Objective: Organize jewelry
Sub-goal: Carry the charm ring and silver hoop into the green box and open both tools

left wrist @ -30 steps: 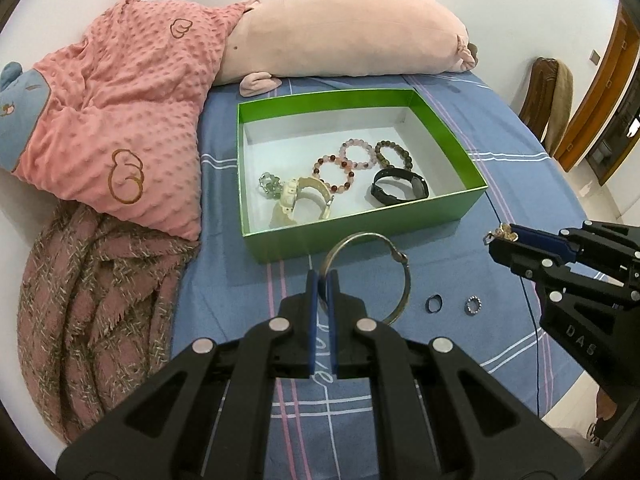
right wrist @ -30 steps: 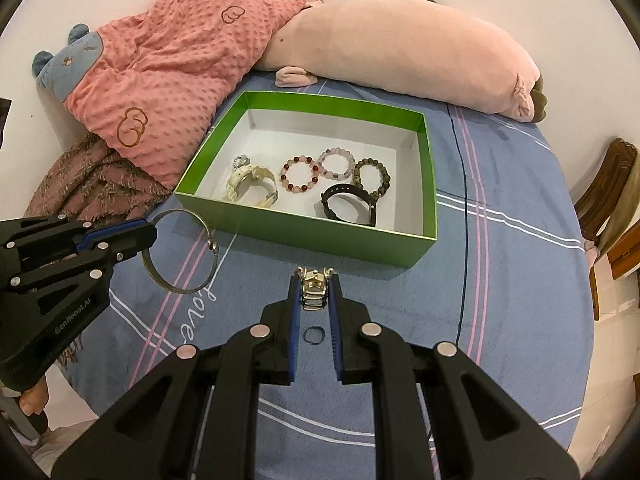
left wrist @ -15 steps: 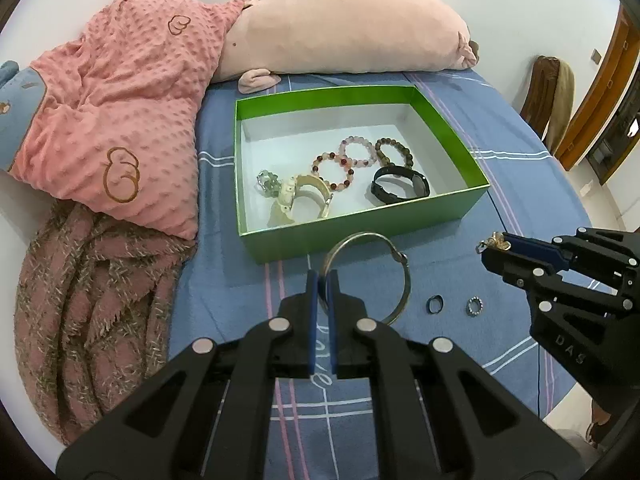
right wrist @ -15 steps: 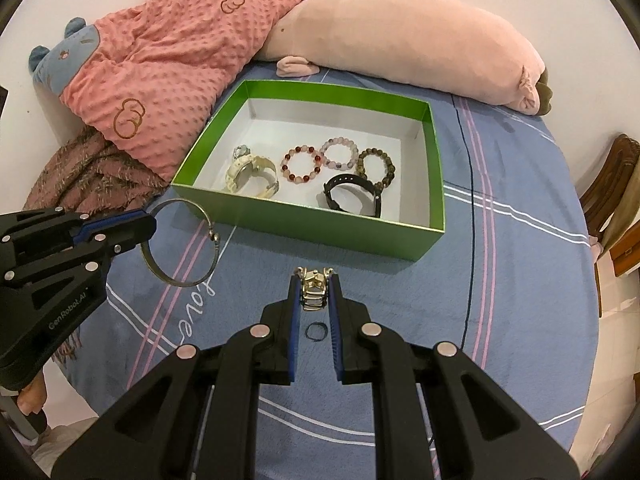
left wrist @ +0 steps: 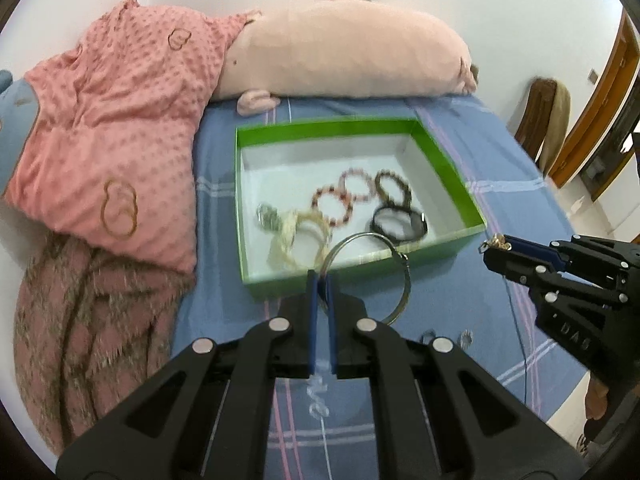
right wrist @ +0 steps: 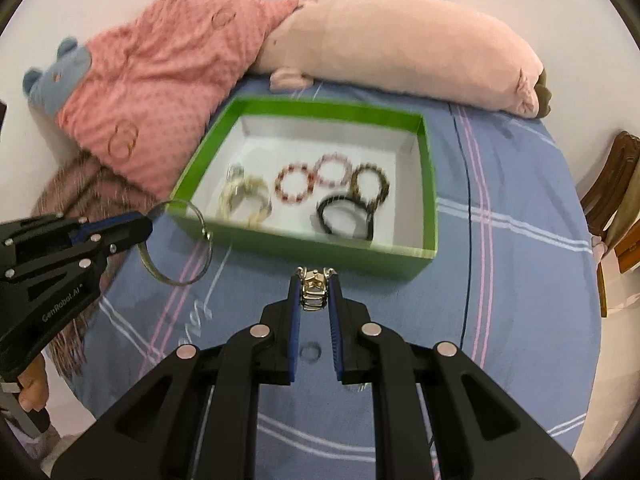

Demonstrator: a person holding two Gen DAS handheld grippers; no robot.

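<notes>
"GenRobot.AI" on left hand-held gripper; "DAS" on right hand-held gripper.

Left wrist view: looks forward and down along its own fingers from the near-left side of the green box, close above the bedsheet.
Right wrist view: same downward tilt, from near-right of the green box, a little farther back.
Shared: the box, both pillows behind it, the sheet before it.

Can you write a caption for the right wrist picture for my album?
Right hand-held gripper pinching a gold ring near the green box of bracelets.
</notes>
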